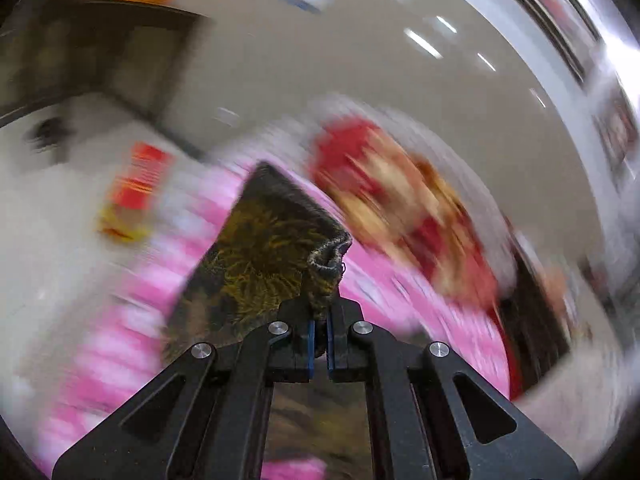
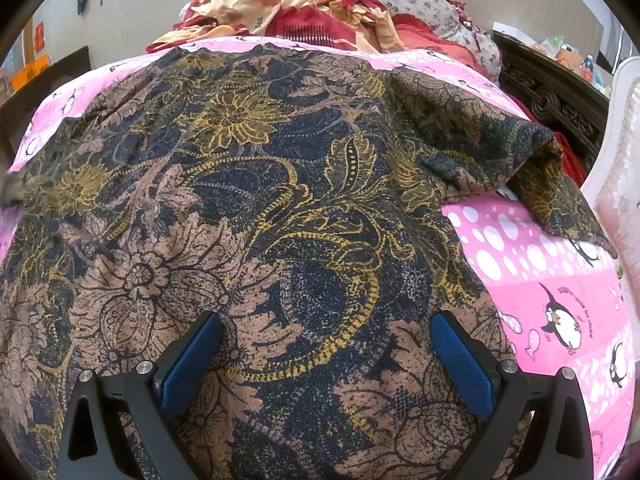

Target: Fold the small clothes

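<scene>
Crumpled red bedding (image 2: 320, 12) blocks beyond the flat garment (image 2: 280, 220).

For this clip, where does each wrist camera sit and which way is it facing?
Left wrist: on the left gripper, looking along its fingers, shut on a bunched edge of the dark floral-print cloth, across the pink penguin-print bedsheet; background blurred.
Right wrist: on the right gripper, angled down at the cloth spread on the sheet; open, blue pads apart above it.
Shared: cloth, sheet, and the red and cream bedding heap. No hand shows.
</scene>
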`<state>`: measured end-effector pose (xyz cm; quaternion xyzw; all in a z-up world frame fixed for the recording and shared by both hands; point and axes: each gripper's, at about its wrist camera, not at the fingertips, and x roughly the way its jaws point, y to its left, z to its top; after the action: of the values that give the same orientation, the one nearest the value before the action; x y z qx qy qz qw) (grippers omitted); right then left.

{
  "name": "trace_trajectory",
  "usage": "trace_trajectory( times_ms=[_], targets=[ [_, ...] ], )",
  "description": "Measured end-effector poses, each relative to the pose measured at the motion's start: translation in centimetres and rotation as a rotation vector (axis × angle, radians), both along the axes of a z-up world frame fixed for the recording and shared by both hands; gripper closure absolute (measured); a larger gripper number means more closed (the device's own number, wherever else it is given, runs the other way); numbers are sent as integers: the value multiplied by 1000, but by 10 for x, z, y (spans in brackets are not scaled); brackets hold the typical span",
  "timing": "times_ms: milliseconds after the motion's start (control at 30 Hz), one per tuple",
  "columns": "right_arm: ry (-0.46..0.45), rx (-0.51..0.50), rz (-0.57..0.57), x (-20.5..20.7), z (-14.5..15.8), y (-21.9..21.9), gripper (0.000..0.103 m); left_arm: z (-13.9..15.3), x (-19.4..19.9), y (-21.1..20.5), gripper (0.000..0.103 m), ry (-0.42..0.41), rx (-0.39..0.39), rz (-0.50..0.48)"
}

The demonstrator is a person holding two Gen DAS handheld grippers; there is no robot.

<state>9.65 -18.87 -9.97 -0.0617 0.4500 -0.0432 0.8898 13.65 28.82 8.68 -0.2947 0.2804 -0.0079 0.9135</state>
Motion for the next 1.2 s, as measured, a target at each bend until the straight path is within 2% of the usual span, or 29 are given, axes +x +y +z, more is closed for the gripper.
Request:
trace_trajectory(
  times_ms=[100,200,300,333,433,500,567,700,733,767,800,867,933,1000,1100,1167,1200],
  targets=[
    [10,3,-5,0,1,0,0,-39,32,-131,101,32,8,-276],
    [34,43,-14,-6,11,-6,0,-78,43,-235,101,63,-7,-468],
    [7,71,-18,-14,29,-13,0,-114,43,-307,101,141,10,-606],
    [-10,60,-12,-16,39,-15,0,-122,40,-317,101,162,13,-625],
    [-49,55,6,-14,59,-20,0,-139,26,-327,98,212,26,-656],
    [-79,71,17,-8,73,-22,0,-151,12,-318,80,275,48,-662],
    [-95,113,44,4,83,-20,0,-150,-9,-304,78,293,61,-655],
    [-79,275,103,27,79,-11,0,-142,-49,-268,78,265,104,-650],
    [-65,343,114,31,74,-11,0,-142,-56,-262,78,254,131,-645],
    [-51,414,124,35,68,-9,0,-144,-63,-257,78,238,190,-620],
    [-44,474,135,38,61,-8,3,-147,-67,-251,78,235,220,-599],
    [-22,545,173,47,46,0,8,-168,-74,-235,78,256,203,-551],
    [41,550,188,62,27,8,21,-176,-77,-226,78,220,156,-521],
    [79,513,167,72,9,11,33,-175,-80,-228,78,211,193,-497],
    [28,545,198,77,1,8,33,-174,-83,-239,78,203,262,-485],
    [20,602,246,81,0,9,48,-174,-81,-239,78,207,250,-486],
    [22,636,268,85,0,9,64,-176,-77,-241,78,208,238,-487]
  ],
)
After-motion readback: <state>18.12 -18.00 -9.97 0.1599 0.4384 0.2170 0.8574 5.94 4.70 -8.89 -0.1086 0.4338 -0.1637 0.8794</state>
